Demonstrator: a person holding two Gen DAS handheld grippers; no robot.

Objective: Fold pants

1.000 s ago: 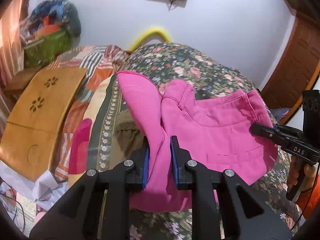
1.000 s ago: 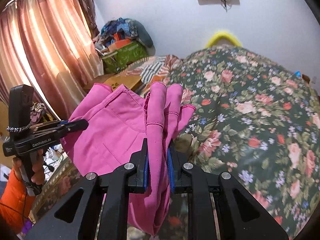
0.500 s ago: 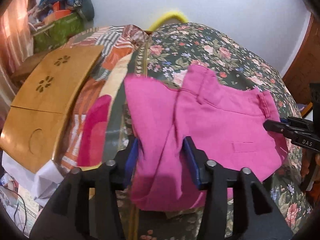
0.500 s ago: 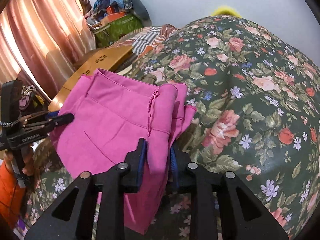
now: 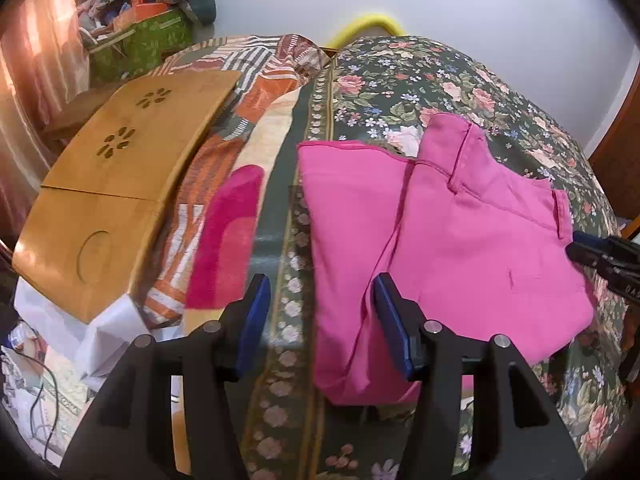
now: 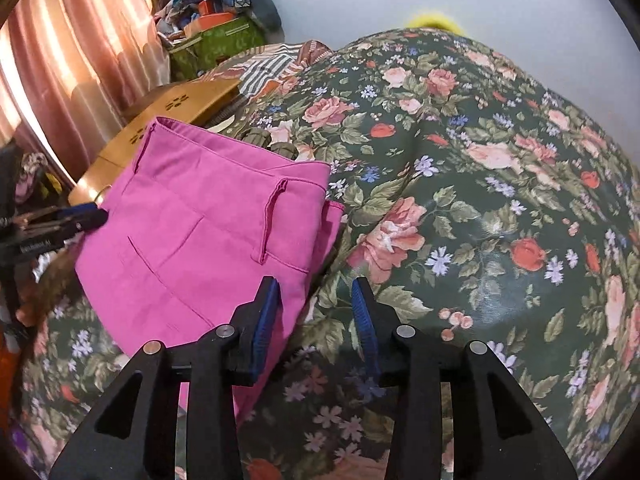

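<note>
Folded pink pants (image 5: 460, 232) lay on the floral bedspread (image 6: 480, 184), at twelve o'clock from the left gripper (image 5: 320, 320) and ten o'clock from the right gripper (image 6: 316, 320), both opening, gripping nothing.

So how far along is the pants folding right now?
Done: the pink pants lie folded in a compact stack on the floral bedspread. In hand: both tongs, left and right, are opening, no pad pressing the cloth. Left: perhaps smoothing the uneven far edge, if anything.
</note>
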